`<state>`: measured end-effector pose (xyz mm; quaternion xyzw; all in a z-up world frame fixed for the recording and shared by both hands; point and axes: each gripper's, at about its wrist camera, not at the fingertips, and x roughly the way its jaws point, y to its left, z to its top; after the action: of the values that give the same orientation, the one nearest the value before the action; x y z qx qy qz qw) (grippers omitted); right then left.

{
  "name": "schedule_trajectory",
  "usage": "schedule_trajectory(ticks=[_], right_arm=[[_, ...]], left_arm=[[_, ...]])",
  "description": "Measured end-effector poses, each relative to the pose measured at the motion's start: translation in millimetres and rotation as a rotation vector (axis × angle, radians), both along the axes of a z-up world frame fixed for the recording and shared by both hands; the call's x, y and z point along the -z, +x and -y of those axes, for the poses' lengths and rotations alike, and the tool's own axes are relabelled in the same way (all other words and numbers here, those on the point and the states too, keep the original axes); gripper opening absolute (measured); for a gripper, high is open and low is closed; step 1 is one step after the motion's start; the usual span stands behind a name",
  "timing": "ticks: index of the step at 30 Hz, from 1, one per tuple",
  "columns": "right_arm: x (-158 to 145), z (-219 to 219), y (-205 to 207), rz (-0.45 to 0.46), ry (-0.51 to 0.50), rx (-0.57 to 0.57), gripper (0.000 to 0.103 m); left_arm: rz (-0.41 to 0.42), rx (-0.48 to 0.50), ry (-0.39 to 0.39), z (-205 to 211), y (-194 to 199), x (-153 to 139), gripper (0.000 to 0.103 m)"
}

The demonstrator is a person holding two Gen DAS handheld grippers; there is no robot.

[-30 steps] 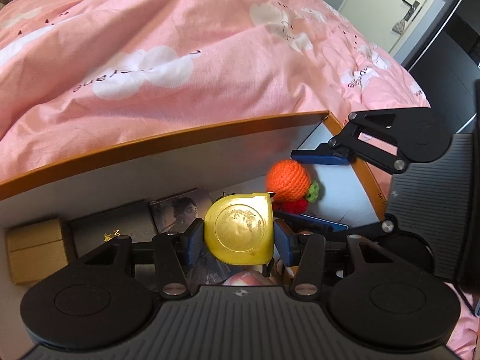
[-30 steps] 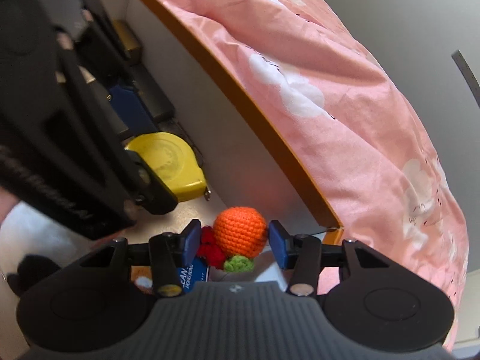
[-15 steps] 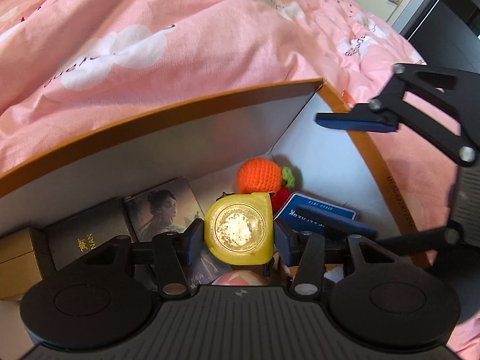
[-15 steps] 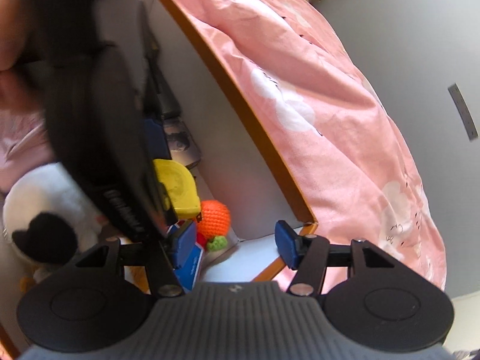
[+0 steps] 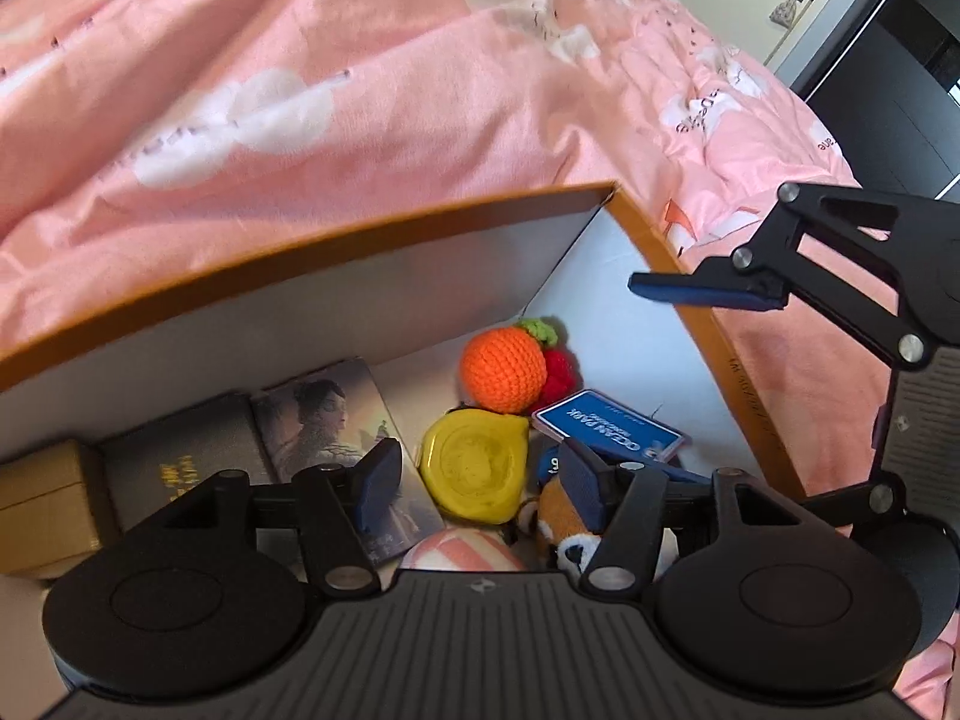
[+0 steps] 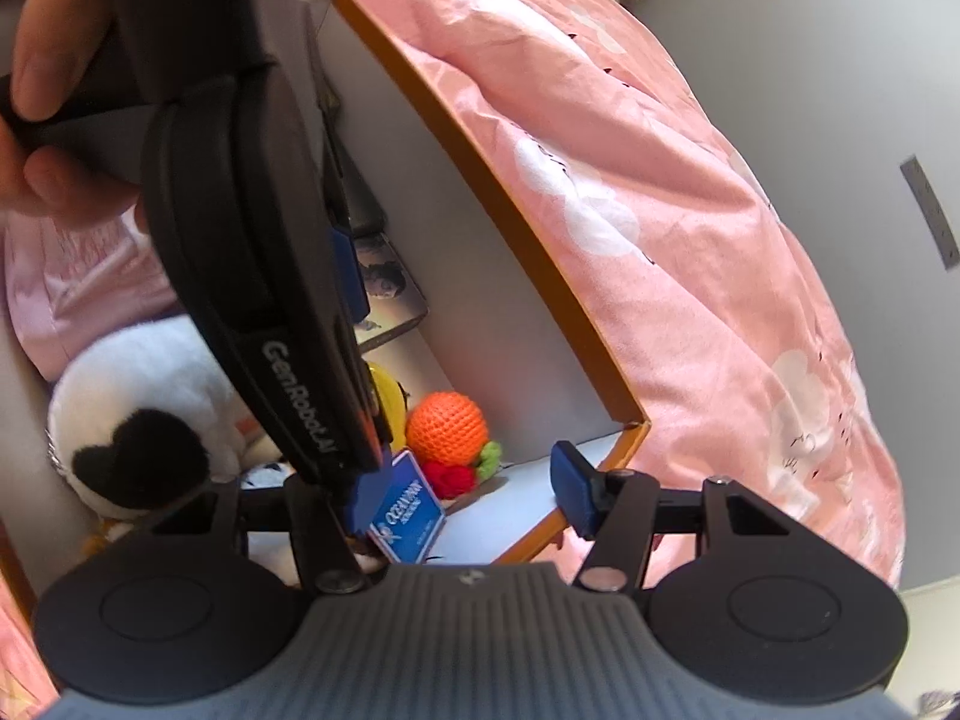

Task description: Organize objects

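The left gripper [image 5: 477,477] has just been opening its jaws, and they now stand wide with nothing gripped. The yellow tape measure [image 5: 474,465] lies in the box between and just past the blue pads [image 5: 375,477], and the pads do not touch it. The right gripper [image 6: 465,489] is open too and holds nothing; it hangs over the near corner of the box. Right behind the tape measure sits a crocheted orange ball [image 5: 503,369] with a green leaf and a red knit bit stuck to it. A blue card [image 5: 606,426] lies just beside them. A small stuffed red panda [image 5: 564,519] and a pink and white striped ball [image 5: 462,552] peek out near the left gripper. To the left lie a picture card [image 5: 327,414], a dark box [image 5: 180,462] and a tan box [image 5: 39,495]. All of this sits in a white box with an orange rim [image 5: 336,234]. The box rests on a pink blanket [image 5: 360,78] with white clouds. A hand [image 6: 42,60] holds the left gripper's handle.
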<state>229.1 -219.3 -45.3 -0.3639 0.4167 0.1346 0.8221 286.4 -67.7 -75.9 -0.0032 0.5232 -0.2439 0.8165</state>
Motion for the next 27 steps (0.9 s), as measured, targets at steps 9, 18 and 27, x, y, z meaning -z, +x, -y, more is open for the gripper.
schedule_trajectory(ticks=[9, 18, 27], right_arm=[[-47.7, 10.1, -12.2, 0.015, 0.271, 0.159, 0.062], [-90.7, -10.3, -63.4, 0.077, 0.568, 0.289, 0.075], [-135.1, -23.5, -104.3, 0.269, 0.729, 0.425, 0.09]], left_arm=[[0.214, -0.091, 0.028, -18.8, -45.1, -57.7, 0.074], [0.446, -0.242, 0.083, -40.0, -101.0, -124.5, 0.088], [0.598, -0.348, 0.152, -53.7, -152.0, -149.0, 0.09]])
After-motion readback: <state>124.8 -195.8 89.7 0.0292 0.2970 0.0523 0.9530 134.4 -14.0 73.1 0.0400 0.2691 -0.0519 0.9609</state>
